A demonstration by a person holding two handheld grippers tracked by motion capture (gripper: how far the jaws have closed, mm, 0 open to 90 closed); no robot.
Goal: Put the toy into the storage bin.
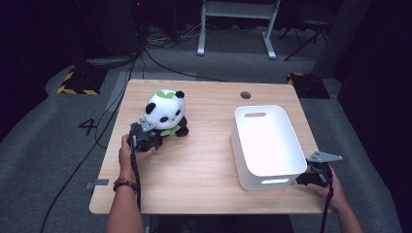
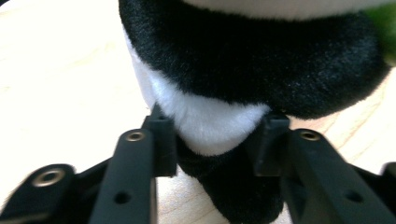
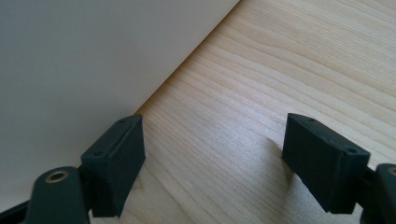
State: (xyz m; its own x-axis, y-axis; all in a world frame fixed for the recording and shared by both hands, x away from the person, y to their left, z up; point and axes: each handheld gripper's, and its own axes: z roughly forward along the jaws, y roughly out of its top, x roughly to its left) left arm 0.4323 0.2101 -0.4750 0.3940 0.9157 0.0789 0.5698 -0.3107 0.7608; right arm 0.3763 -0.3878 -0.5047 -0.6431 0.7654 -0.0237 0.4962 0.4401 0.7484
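Left tongs [image 1: 156, 132] at near side of plush panda [image 1: 165, 112], jaws pinched onto white-and-black fur low on body, likely for lift toward white bin [image 1: 286, 145]. Panda sits upright on desk [image 1: 194, 165], left half, well apart from bin. Right tongs [image 3: 212, 158] parked at bin's near right corner, jaws wide apart, nothing between, one jaw just beside bin wall; probably idle or ready to steady bin. Desk light wood, cable hole [image 1: 245, 95] at far edge. Room dark, grey carpet, cables on floor.
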